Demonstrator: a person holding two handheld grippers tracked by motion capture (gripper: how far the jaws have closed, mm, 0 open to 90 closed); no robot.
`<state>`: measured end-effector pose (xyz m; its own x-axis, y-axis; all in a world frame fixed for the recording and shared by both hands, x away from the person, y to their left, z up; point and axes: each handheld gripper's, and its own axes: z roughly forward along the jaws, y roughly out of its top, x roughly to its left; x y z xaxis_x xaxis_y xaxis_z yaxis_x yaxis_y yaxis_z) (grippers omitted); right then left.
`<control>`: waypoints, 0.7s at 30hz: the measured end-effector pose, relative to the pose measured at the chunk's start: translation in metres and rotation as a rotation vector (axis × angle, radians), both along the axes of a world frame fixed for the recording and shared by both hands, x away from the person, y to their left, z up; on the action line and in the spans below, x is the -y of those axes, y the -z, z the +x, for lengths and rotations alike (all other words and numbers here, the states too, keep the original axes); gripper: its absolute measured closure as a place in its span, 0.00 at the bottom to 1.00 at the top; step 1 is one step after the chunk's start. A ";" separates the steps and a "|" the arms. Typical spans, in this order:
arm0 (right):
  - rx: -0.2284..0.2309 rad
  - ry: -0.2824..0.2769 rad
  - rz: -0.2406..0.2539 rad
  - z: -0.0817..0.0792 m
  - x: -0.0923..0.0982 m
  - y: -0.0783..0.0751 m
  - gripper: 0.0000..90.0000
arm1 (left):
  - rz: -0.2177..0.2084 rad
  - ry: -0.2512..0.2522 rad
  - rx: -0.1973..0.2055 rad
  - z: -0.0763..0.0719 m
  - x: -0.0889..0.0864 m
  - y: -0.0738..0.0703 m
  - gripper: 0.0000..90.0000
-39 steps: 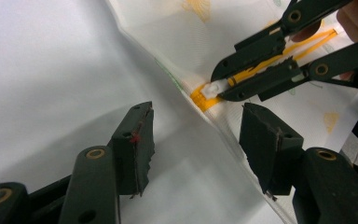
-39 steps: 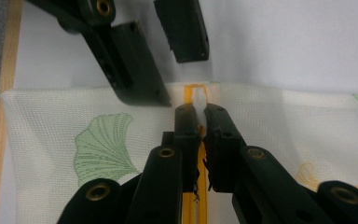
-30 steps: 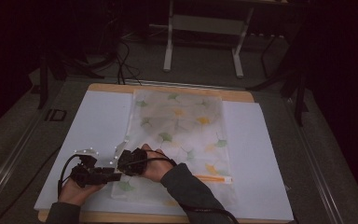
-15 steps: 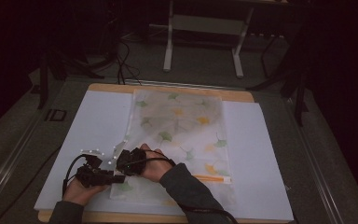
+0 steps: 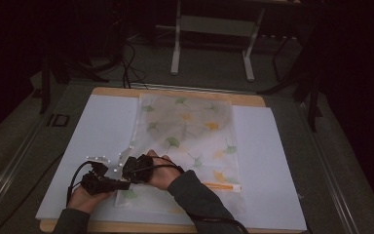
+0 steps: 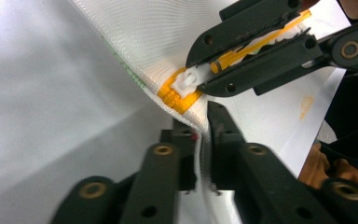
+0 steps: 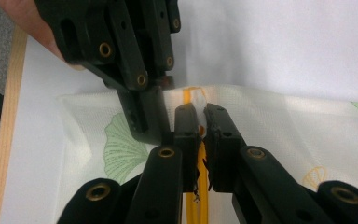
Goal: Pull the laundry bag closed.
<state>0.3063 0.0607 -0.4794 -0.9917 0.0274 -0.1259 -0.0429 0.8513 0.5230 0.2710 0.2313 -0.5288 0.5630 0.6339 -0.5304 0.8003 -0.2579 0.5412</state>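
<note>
A white mesh bag [image 5: 190,126] printed with green and yellow leaves lies flat on a white sheet [image 5: 97,126]. Its orange zipper [image 5: 221,185] runs along the near edge. At the bag's near left corner my left gripper [image 5: 124,185] has just been closing and now pinches the mesh edge [image 6: 200,154] right beside the orange zipper end [image 6: 175,98]. My right gripper [image 5: 126,170] is shut on the white zipper pull [image 6: 186,84]. In the right gripper view my own jaws [image 7: 200,114] clamp the zipper line, with the left gripper [image 7: 154,112] close by on the left.
The white sheet covers a wooden table [image 5: 126,91] with its light edge showing at the far side and near front. Behind the table stand white metal frame legs [image 5: 177,48] and dark cables [image 5: 126,58] on the floor.
My left gripper has edged right toward the bag's corner and closed its jaws on the mesh. The right hand and its gripper have kept still.
</note>
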 end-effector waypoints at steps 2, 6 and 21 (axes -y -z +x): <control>-0.002 0.002 -0.002 0.000 0.001 0.000 0.94 | 0.005 0.005 -0.002 0.000 0.001 0.000 0.98; -0.001 -0.001 -0.007 0.000 0.001 0.002 0.94 | 0.008 0.003 -0.005 0.000 0.001 0.000 0.98; -0.006 -0.004 -0.037 0.001 0.004 0.008 0.94 | -0.005 0.011 0.012 -0.001 -0.001 -0.003 0.99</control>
<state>0.3076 0.0567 -0.4876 -0.9925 0.0191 -0.1211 -0.0432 0.8700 0.4912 0.2696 0.2321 -0.5258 0.5766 0.6248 -0.5264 0.7906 -0.2642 0.5524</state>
